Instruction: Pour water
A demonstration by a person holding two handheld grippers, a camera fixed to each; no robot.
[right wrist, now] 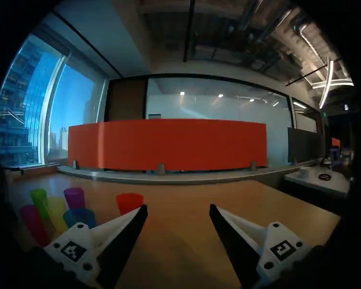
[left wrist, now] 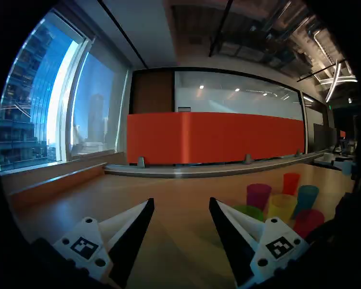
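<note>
Gleaming wooden table [left wrist: 180, 192], coloured cups [left wrist: 281, 204], orange divider [left wrist: 214, 137]

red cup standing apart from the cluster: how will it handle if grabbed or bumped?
The red cup looks like thin translucent plastic, so it is probably light and may flex under the jaws. It tapers to a narrower base, so a nudge may tip or slide it on the smooth wooden table.

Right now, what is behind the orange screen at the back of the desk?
Above the orange screen, a glass wall rises behind it, with small lights showing in it. The screen covers everything lower down.
</note>
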